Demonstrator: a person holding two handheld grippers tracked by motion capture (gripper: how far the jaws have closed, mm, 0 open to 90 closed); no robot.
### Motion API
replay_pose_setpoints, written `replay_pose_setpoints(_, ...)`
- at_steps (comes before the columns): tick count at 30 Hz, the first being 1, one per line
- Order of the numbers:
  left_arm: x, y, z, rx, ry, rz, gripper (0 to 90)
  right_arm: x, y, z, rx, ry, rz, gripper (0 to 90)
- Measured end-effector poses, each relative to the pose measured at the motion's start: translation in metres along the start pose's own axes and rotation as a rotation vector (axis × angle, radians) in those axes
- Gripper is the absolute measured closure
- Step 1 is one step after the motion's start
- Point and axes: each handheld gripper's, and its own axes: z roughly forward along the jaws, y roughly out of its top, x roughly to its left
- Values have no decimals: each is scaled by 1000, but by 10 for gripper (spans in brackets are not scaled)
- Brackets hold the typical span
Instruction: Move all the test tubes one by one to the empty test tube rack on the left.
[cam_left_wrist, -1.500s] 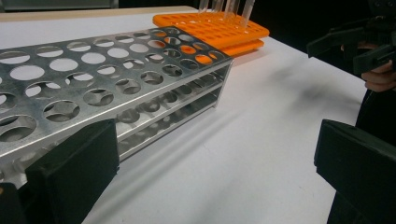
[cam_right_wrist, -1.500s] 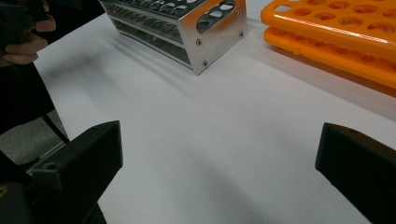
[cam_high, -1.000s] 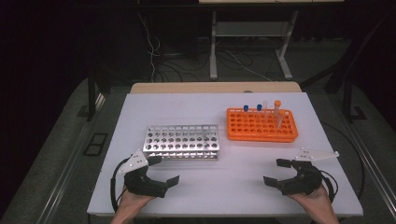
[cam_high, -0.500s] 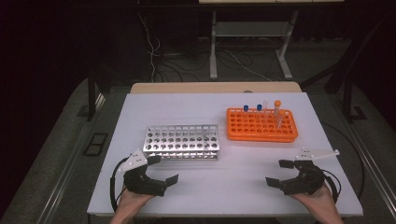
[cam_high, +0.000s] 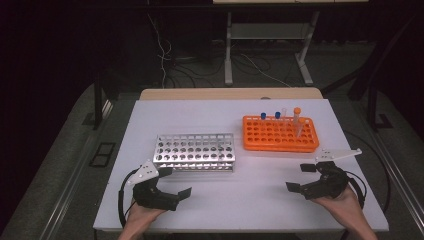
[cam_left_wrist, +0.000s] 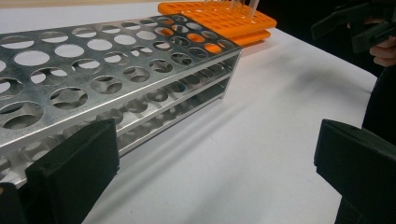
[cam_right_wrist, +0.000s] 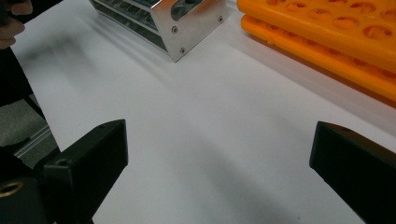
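A metal test-tube rack (cam_high: 194, 151) with empty holes stands left of centre on the white table (cam_high: 250, 200). An orange rack (cam_high: 280, 133) sits at the right, holding a few tubes: two blue-capped (cam_high: 263, 117), a clear one and an orange-capped one (cam_high: 297, 120). My left gripper (cam_high: 175, 182) rests open near the front edge, just before the metal rack (cam_left_wrist: 116, 74). My right gripper (cam_high: 301, 178) rests open at the front right, below the orange rack (cam_right_wrist: 327, 32). Nothing lies between either pair of jaws.
A wooden board edge (cam_high: 230, 93) lines the table's far side. Beyond it are a metal stand (cam_high: 265, 45) and cables on the dark floor. Bare white tabletop spreads between the two grippers.
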Motion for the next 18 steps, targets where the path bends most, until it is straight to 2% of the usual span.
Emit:
replay_pose_setpoints(7, 0, 0, 0, 1, 1, 0, 0, -7, 14, -2, 17, -19, -20, 40)
replay_pose_setpoints(18, 0, -1, 0, -2, 5, -2, 0, -20, 30, -9, 24, -48, -25, 40)
